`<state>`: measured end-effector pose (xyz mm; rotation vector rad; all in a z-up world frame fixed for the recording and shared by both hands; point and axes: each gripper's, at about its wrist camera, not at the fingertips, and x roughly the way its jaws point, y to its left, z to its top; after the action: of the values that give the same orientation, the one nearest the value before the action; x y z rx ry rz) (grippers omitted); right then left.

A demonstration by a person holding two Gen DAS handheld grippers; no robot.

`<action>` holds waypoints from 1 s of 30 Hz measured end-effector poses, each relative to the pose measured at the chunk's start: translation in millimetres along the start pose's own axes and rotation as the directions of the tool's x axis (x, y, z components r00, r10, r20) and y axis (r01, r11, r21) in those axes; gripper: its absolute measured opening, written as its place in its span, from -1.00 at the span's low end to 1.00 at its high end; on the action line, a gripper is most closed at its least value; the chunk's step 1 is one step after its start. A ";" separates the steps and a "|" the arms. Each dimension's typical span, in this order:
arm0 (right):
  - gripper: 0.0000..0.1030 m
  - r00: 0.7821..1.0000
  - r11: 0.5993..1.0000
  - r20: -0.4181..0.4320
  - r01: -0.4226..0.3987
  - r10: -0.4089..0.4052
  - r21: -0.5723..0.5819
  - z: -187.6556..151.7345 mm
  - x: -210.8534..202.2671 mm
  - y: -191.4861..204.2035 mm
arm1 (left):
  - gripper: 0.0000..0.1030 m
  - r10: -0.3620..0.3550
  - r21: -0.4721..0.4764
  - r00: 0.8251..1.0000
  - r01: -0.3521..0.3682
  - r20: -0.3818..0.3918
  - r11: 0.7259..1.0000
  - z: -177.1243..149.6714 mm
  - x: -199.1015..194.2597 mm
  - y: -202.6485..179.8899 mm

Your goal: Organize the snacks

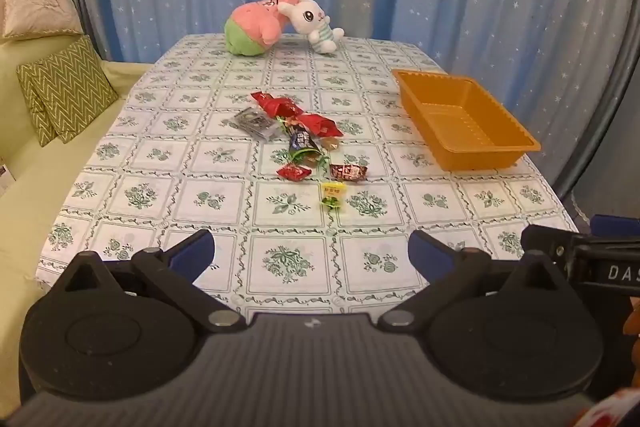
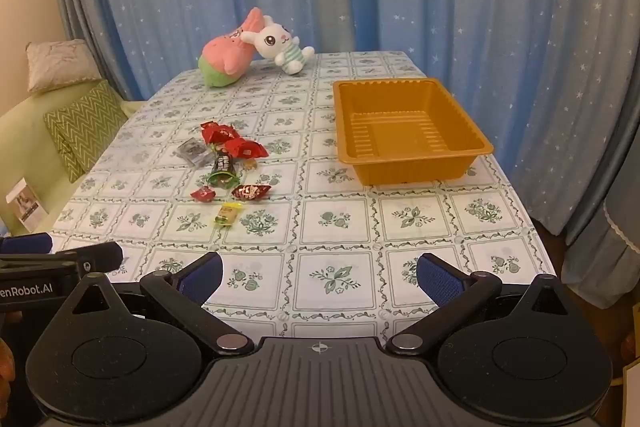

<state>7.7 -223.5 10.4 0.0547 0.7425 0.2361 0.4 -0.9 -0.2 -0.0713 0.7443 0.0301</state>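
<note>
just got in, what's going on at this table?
A person holds a gripper in each hand at the near edge of the table. The left gripper and right gripper are both open and empty. A pile of wrapped snacks lies loose on the cloth, none yet in the orange tray, which sits empty to their right. Two plush toys sit at the far end.

Can't read the print on the snack wrappers [image 1: 304, 139] ahead of my left gripper [image 1: 311, 254], way too small. My right gripper [image 2: 320, 277] pokes into the left view's right edge, mostly cut off w/ half a label showing. Same for the left one in the right cam. Sofa [image 1: 24, 163] off to my left is cropped too.
</note>
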 end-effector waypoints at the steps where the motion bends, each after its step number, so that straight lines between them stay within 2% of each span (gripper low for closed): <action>1: 0.99 1.000 1.000 0.001 0.000 0.000 0.000 -0.1 0.0 0.1 | 0.99 -0.003 0.001 1.000 0.003 -0.003 1.000 0.1 0.7 -0.4; 2: 0.99 1.000 1.000 0.002 0.000 0.000 -0.001 -0.1 -0.1 0.4 | 0.99 0.014 0.006 1.000 -0.014 0.024 1.000 -1.3 -1.1 -2.1; 9: 0.99 1.000 1.000 0.002 -0.003 0.003 0.003 -0.5 0.2 0.5 | 0.99 0.009 -0.010 1.000 -0.009 0.014 1.000 0.8 -11.1 -0.4; 13: 0.99 1.000 1.000 0.001 -0.002 0.002 0.003 -0.6 -0.2 0.1 | 0.99 0.002 -0.009 1.000 -0.002 0.010 1.000 -2.3 -1.7 3.5; 30: 0.99 1.000 1.000 0.000 0.001 -0.001 0.005 0.2 -0.1 -0.8 | 0.99 -0.010 -0.002 1.000 0.010 0.014 1.000 -1.0 -4.2 0.1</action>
<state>7.9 -224.4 10.6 0.0587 0.7430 0.2338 -3.4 -0.9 1.8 -0.0769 0.7296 0.0221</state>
